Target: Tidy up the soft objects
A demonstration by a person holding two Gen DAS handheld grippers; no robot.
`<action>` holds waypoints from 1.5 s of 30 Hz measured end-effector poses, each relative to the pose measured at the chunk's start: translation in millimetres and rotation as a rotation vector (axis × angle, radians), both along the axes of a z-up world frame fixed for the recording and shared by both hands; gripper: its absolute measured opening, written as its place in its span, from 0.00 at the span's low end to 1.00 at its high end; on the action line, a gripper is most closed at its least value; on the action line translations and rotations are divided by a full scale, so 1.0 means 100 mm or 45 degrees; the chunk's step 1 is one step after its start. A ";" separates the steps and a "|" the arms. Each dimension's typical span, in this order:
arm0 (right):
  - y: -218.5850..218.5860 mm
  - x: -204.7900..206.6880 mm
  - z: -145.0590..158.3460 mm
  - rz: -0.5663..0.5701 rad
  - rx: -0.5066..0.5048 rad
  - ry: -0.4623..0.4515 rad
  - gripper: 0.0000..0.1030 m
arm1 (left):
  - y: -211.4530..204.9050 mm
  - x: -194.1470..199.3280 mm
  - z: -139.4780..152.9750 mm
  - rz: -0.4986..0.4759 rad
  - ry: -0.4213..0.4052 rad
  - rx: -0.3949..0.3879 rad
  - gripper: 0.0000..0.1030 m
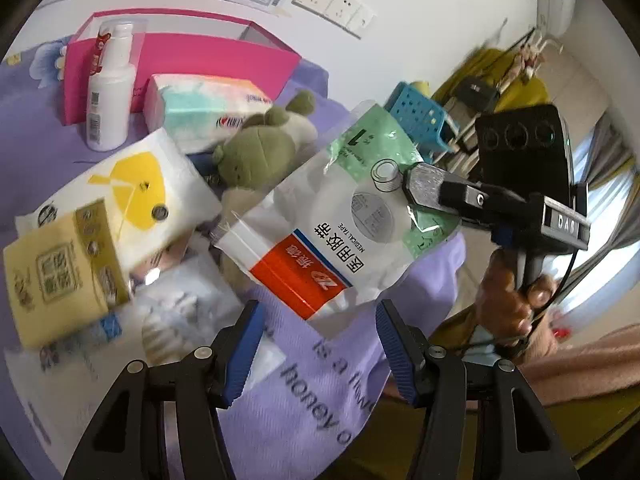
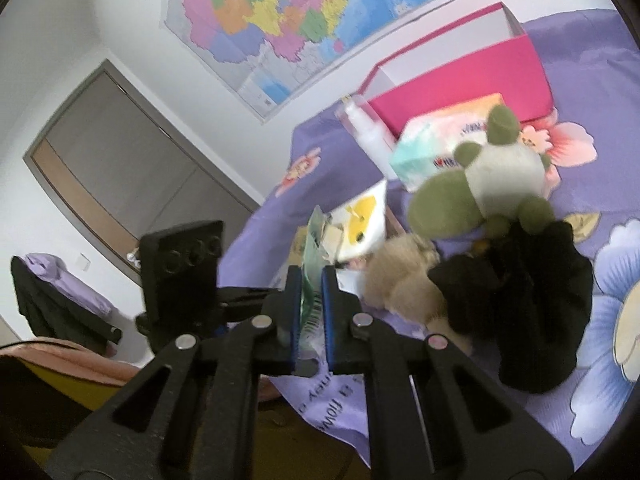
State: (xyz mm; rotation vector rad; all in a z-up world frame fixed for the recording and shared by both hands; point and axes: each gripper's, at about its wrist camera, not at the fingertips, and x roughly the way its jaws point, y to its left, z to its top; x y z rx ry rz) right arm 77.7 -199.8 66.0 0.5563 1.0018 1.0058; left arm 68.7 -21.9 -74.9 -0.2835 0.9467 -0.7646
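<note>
Medical tape packet [image 1: 340, 216] pinched edgewise between right fingers [image 2: 329, 312]; left fingers [image 1: 390, 344] spread wide, holding nothing

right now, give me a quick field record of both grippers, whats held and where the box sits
left gripper: open, empty, below the packet
right gripper: shut on medical tape packet, held above the bedspread
pink box: open, at the back of the purple bedspread
beside box: white pump bottle, tissue pack
soft toy: green plush turtle, lying in front of the tissue pack
</note>
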 end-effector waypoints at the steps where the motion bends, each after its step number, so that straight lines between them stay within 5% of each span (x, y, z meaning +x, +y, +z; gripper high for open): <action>1: 0.02 0.03 0.02 0.001 0.010 -0.005 0.11 | 0.02 0.04 0.03 0.000 -0.001 -0.024 0.57; 5: 0.02 0.16 0.11 -0.009 0.062 -0.019 0.11 | 0.04 0.15 0.19 -0.016 -0.056 -0.077 0.57; 27: -0.01 1.62 0.32 -0.191 0.009 -0.113 0.10 | 0.13 1.41 1.18 0.134 -0.298 0.177 0.51; 37: 0.06 2.25 0.06 -0.232 -0.028 -0.019 0.11 | 0.05 2.03 1.06 0.198 -0.219 0.309 0.51; 45: 0.18 2.49 -0.27 -0.283 -0.175 0.064 0.17 | 0.10 2.36 0.85 0.309 -0.135 0.397 0.51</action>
